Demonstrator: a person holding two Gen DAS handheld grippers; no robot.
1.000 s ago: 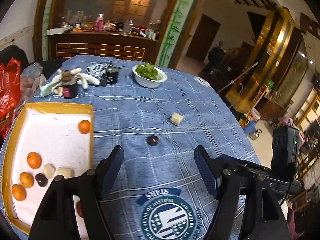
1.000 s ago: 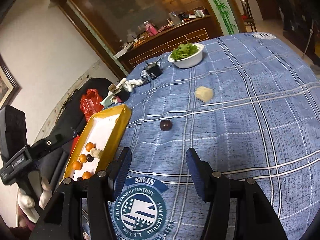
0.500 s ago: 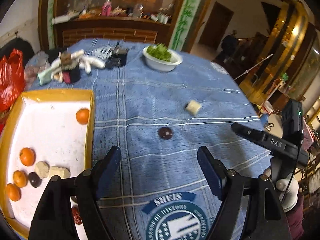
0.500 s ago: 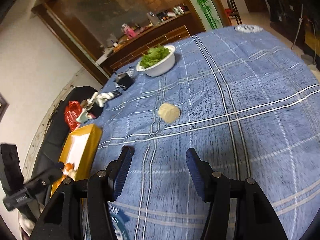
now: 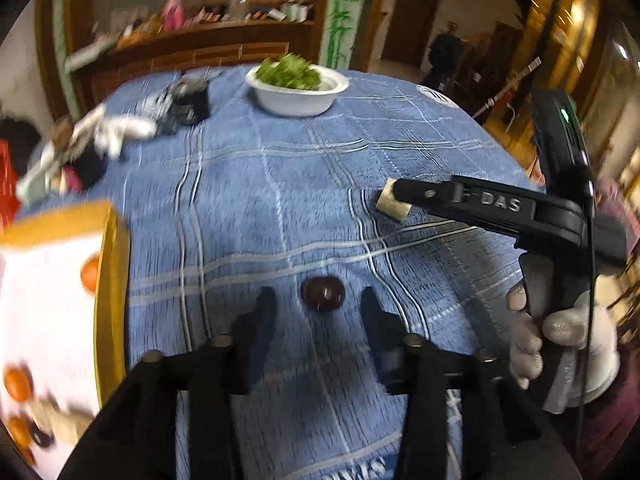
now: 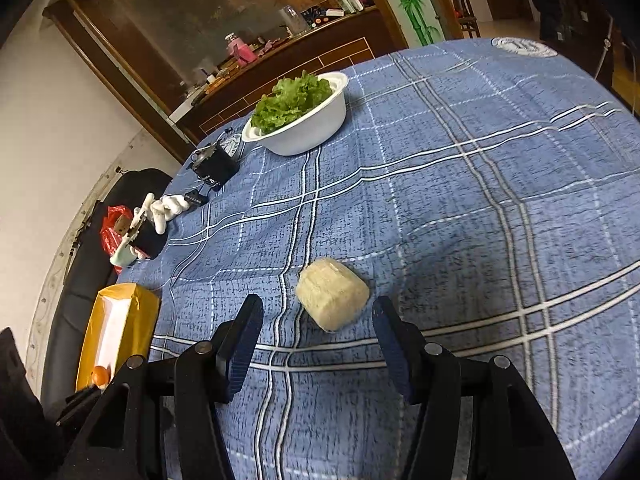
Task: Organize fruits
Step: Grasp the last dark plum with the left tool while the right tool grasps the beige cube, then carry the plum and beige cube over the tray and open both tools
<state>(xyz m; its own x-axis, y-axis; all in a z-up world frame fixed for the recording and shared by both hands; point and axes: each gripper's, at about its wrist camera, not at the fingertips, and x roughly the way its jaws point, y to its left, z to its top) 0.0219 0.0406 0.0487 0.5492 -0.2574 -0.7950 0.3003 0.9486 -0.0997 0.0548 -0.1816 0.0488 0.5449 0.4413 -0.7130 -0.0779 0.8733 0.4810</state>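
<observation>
A dark round fruit [image 5: 323, 294] lies on the blue checked tablecloth, between the tips of my left gripper [image 5: 318, 306]. Its jaws are closing, with a gap still showing on each side of the fruit. A pale, cube-shaped fruit piece [image 6: 332, 294] sits just ahead of and between the tips of my right gripper [image 6: 318, 316], which is open and apart from it. The left wrist view shows the same pale piece [image 5: 394, 205] under that gripper's fingers [image 5: 420, 194]. A yellow-rimmed tray [image 5: 114, 280] at the left holds oranges [image 5: 90, 272] and several other pieces.
A white bowl of greens [image 6: 300, 120] stands at the far side of the table. A black pouch [image 6: 214, 166], a white glove [image 6: 168, 208] and a red bag [image 6: 114, 236] crowd the far left. A gloved hand [image 5: 560, 340] holds the right gripper. The tray [image 6: 140, 312] lies left.
Both grippers have moved forward and down, each closing in on its fruit. The left jaws have narrowed around the dark fruit. The right jaws keep the same width.
</observation>
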